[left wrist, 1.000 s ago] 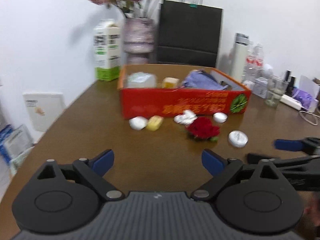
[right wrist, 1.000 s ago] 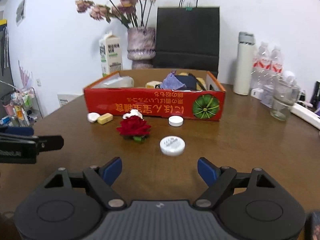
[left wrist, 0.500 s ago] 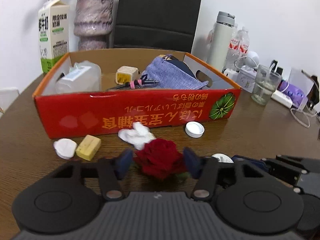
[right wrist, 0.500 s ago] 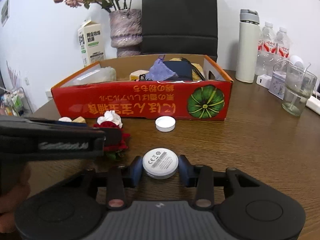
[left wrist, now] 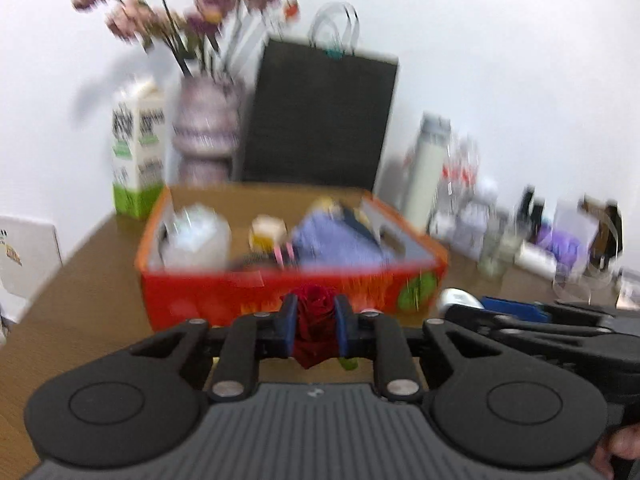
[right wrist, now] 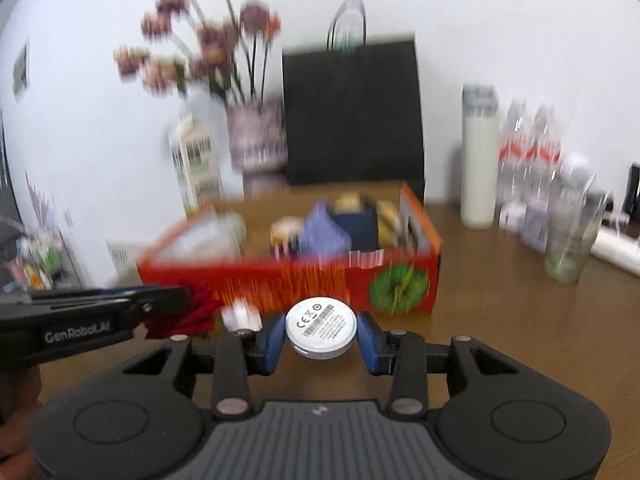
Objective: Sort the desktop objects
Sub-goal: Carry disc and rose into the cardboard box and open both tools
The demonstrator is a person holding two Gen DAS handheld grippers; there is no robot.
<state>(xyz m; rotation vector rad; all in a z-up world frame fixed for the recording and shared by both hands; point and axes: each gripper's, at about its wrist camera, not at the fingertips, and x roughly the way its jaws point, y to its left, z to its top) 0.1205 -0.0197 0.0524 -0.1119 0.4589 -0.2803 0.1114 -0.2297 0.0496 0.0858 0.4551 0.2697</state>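
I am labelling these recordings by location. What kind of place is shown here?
Probably an office or meeting room: a brown table against a white wall, crowded with a thermos, water bottles, a vase of dried flowers and a black paper bag.

Bare brown table (right wrist: 500,320) opens to the right of the red box (right wrist: 312,280), running toward the glass (right wrist: 570,240) and white flask (right wrist: 478,156). Dead ahead the box's front wall blocks both grippers, its inside crowded. Left gripper (right wrist: 160,306) juts in from the left of the right-wrist view, right gripper (left wrist: 500,310) crosses the other, flanks tight
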